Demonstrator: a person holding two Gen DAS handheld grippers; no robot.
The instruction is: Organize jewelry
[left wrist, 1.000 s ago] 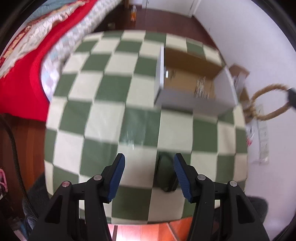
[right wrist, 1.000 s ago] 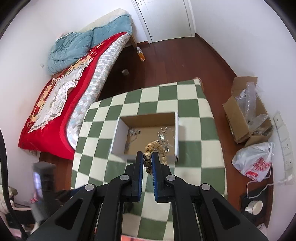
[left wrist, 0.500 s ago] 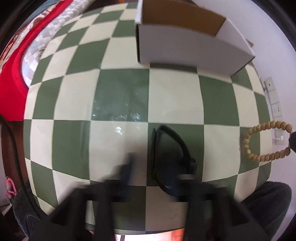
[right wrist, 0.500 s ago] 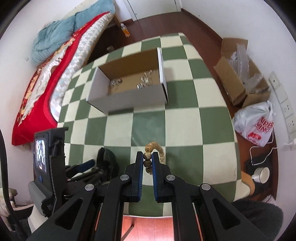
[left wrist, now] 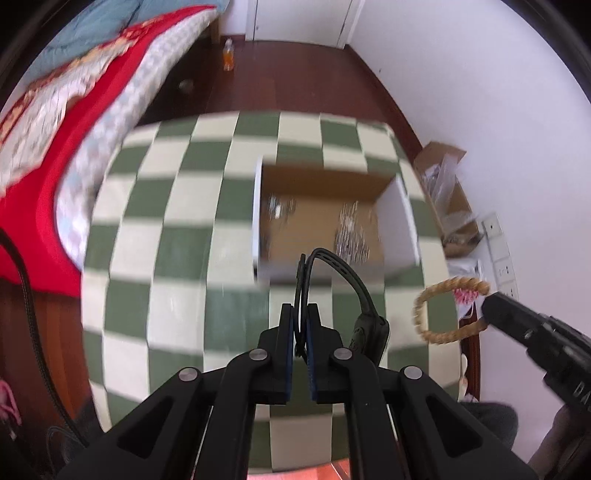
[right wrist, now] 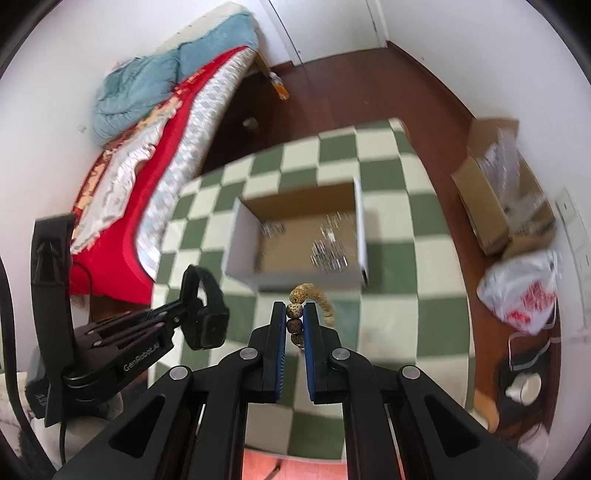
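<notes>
"GenRobot.AI"-marked left gripper (right wrist: 190, 301) pinching black watch (right wrist: 207, 314); right gripper (right wrist: 295, 314) pinching bead bracelet (right wrist: 314, 295).

A small bedroom with white walls (right wrist: 461, 33) and a dark wooden floor (right wrist: 351, 96). A worktop (right wrist: 406, 229) covered in a green-and-cream checked cloth fills the middle. To its left stands a bed (right wrist: 147, 147) with a red quilt and a blue blanket (right wrist: 147, 77). Beyond the worktop is a white door (right wrist: 325, 26); an orange bottle (right wrist: 280, 86) stands on the floor near it. Right of the worktop, wall sockets (left wrist: 498, 243).
</notes>
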